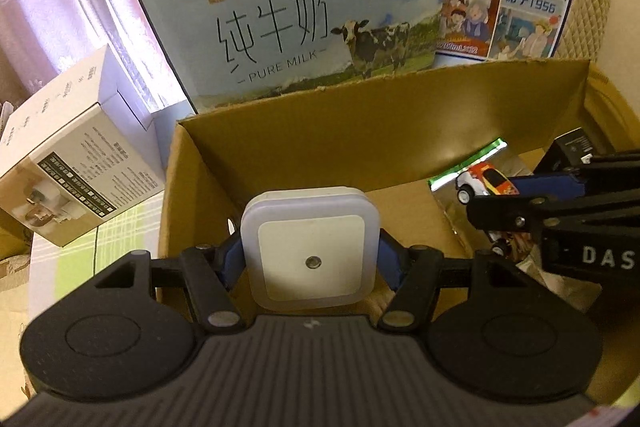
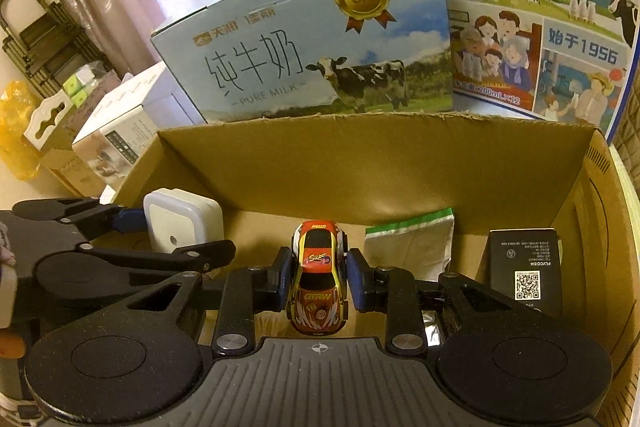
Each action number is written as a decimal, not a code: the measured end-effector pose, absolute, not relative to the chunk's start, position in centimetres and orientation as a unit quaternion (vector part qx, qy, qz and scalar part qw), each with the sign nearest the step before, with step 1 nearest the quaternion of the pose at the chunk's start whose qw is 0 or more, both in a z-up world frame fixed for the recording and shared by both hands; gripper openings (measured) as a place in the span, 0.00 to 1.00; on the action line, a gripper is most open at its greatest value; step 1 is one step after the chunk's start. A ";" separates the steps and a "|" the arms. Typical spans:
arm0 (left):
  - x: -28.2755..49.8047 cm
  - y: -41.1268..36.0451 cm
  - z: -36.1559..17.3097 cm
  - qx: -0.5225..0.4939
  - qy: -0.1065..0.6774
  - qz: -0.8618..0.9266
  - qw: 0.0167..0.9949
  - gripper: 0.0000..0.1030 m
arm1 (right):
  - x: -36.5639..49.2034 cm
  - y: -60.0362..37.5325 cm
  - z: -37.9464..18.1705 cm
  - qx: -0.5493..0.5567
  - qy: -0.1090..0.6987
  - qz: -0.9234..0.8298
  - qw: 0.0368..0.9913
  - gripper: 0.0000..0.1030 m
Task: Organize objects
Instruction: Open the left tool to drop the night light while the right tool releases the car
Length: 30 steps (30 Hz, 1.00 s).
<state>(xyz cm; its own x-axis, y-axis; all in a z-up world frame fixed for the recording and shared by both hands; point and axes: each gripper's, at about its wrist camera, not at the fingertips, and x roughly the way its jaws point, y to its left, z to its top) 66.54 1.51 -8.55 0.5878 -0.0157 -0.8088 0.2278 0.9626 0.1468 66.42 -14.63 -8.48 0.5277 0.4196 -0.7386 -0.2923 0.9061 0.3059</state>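
Right wrist view: the right gripper (image 2: 319,281) clamps a toy car (image 2: 318,277), nose toward the camera, low centre, over the cardboard box (image 2: 360,155). At left, the left gripper (image 1: 310,259) holds a white night light (image 1: 310,247) over the same box, beside it; both need only lowering.

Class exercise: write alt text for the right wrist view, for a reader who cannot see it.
The right hand-held gripper clamps a toy car over an open cardboard box. Beside it, the left hand-held gripper holds a white night light; milk cartons stand behind.

White square night light (image 1: 312,251) and orange toy car (image 2: 318,281) held above open cardboard box (image 2: 360,163)
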 end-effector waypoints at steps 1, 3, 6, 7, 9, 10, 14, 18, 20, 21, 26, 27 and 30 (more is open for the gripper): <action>66.7 1.4 -8.7 0.121 0.449 -0.068 0.883 0.61 | 66.5 -14.7 -8.5 0.071 0.442 0.202 0.871 0.25; 66.8 1.2 -8.9 0.127 0.448 -0.067 0.883 0.61 | 66.6 -14.7 -8.6 0.073 0.442 0.200 0.871 0.25; 67.1 1.1 -8.9 0.128 0.446 -0.068 0.883 0.61 | 66.7 -14.9 -8.6 0.076 0.443 0.197 0.871 0.25; 67.1 1.0 -8.8 0.128 0.445 -0.069 0.884 0.61 | 66.7 -14.9 -8.6 0.077 0.443 0.195 0.872 0.25; 67.2 1.0 -8.7 0.128 0.441 -0.071 0.885 0.61 | 66.6 -15.0 -8.6 0.078 0.443 0.195 0.872 0.25; 67.1 1.1 -8.6 0.128 0.439 -0.071 0.887 0.62 | 66.6 -14.9 -8.6 0.079 0.443 0.195 0.872 0.25; 67.0 1.3 -8.3 0.133 0.430 -0.066 0.891 0.69 | 66.6 -15.1 -8.4 0.081 0.442 0.195 0.872 0.25; 66.6 1.5 -7.7 0.134 0.425 -0.067 0.893 0.70 | 66.7 -15.0 -8.3 0.083 0.441 0.194 0.872 0.25; 66.4 1.6 -7.5 0.133 0.424 -0.069 0.893 0.70 | 66.8 -14.9 -8.1 0.085 0.440 0.193 0.873 0.25; 66.4 1.7 -7.4 0.134 0.423 -0.069 0.894 0.70 | 66.8 -14.9 -8.1 0.085 0.440 0.193 0.873 0.25; 65.9 1.9 -7.0 0.131 0.421 -0.070 0.895 0.71 | 66.9 -14.9 -7.6 0.099 0.428 0.193 0.877 0.25; 65.8 2.0 -6.9 0.130 0.421 -0.069 0.895 0.71 | 67.0 -15.0 -7.5 0.103 0.425 0.193 0.878 0.25; 65.5 2.3 -6.7 0.127 0.422 -0.068 0.895 0.73 | 67.0 -15.2 -7.0 0.119 0.412 0.189 0.883 0.34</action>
<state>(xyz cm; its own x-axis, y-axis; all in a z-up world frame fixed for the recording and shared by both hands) 65.46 2.26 -6.71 0.6348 -0.0150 -0.7725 0.2286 0.9587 0.1693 66.97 -15.24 -7.00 0.5894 0.4326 -0.6822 -0.2362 0.8999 0.3666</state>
